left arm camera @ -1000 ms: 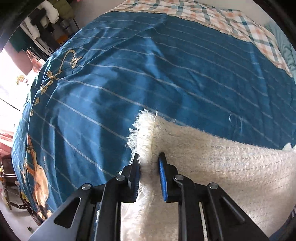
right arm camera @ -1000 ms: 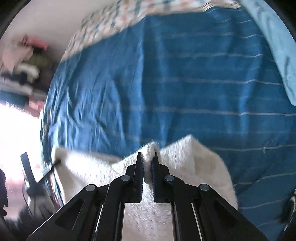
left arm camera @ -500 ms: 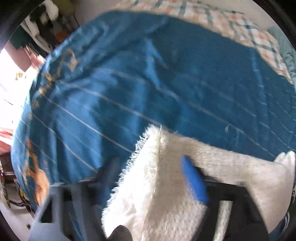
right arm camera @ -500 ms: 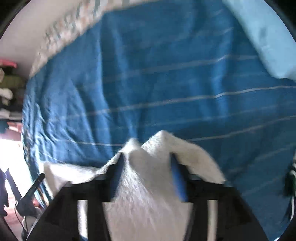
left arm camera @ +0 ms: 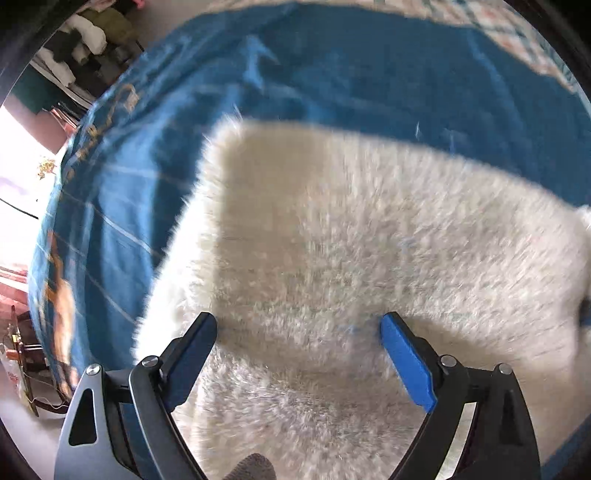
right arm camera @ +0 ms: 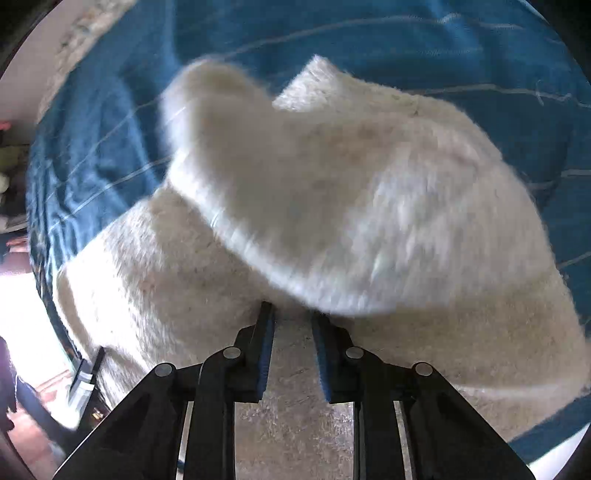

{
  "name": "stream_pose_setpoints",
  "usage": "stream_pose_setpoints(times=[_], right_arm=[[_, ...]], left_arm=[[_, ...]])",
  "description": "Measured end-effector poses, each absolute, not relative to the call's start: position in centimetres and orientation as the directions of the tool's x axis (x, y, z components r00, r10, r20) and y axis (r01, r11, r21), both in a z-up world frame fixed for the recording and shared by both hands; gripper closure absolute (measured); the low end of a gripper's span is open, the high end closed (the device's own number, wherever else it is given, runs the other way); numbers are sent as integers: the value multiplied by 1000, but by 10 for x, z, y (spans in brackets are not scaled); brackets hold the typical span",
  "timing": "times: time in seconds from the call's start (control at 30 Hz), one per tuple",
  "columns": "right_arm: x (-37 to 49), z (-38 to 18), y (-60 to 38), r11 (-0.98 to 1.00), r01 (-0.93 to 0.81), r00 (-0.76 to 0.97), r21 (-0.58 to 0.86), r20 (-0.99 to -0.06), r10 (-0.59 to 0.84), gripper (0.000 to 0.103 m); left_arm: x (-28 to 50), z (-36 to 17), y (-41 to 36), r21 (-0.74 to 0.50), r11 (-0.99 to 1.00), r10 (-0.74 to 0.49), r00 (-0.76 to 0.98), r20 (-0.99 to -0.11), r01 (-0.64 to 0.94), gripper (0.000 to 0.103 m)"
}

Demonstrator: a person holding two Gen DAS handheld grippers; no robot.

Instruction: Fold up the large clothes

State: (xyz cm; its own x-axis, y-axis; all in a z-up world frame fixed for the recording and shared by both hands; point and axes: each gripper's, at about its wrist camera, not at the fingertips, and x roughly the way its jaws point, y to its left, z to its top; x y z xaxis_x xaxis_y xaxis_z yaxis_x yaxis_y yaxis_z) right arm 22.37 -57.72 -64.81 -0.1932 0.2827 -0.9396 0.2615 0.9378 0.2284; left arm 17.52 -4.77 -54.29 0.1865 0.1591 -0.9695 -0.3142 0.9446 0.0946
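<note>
A big blue bedspread (left arm camera: 332,74) with thin pale stripes covers the bed. On its left side there are some gold and orange pictures, but they are too smeared to make out. At the far end a checked sheet (left arm camera: 517,26) peeks out, cut off by the round edge of the view.

On the bedspread lies the fluffy white sweater (left arm camera: 351,240). It fills most of the left wrist view and runs off the bottom, so I cannot see its whole shape. In the right wrist view one part of the sweater (right arm camera: 332,184) is flopped over the rest, and that part is blurry. I cannot tell if it is a sleeve or a corner.

The left gripper (left arm camera: 299,325) has its fingers spread wide over the sweater, holding nothing between them. One finger shows a blue pad (left arm camera: 406,362).

The right gripper (right arm camera: 292,317) has its fingers close together with a small gap. The fluffy flap hides the tips, so I cannot tell if they pinch the sweater or not.

At the far left a pile of clothes (left arm camera: 92,33) sits in the corner of the room, dim and hard to see.
</note>
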Motion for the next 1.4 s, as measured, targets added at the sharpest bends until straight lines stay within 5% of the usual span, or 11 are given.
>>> stream_pose_setpoints(times=[0.1,0.3,0.4,0.47,0.6,0.73,0.77,1.0,1.2,1.4], right_arm=[[228,-645,-573,947,232,-230,223,-933,276,82],[211,-582,-600,917,250,-78,311,-937,340,79],[208,-618,-599,946,236,-121,225,-959,258,79],[208,-648,-602,936,274,-144,223,-952,269,79],[206,-616,-610,919,290,-100,268,-946,308,78],[140,-572,-665,770,454,162,448,-892,423,40],[115,-571,-679,719,504,197,479,-874,444,39],[19,-635,-730,462,667,339,585,-790,511,32],[42,-705,-722,203,574,537,793,-552,638,32],[91,-718,-699,189,527,580,829,-513,633,35]], left_arm=[[173,-547,-44,78,942,162,237,-958,-328,0],[181,-552,-34,-21,931,75,245,-967,-365,0],[188,-546,-34,-28,950,45,228,-973,-311,0],[192,-532,-35,-31,956,39,230,-972,-292,0],[202,-471,-69,48,982,104,308,-946,-182,0],[214,-441,-135,69,996,84,327,-941,-58,0],[218,-440,-148,41,998,54,319,-946,-48,0],[245,-504,-207,165,986,165,206,-965,-17,0],[232,-505,-196,114,993,115,216,-970,-19,0],[235,-509,-197,98,995,99,200,-975,-16,0]])
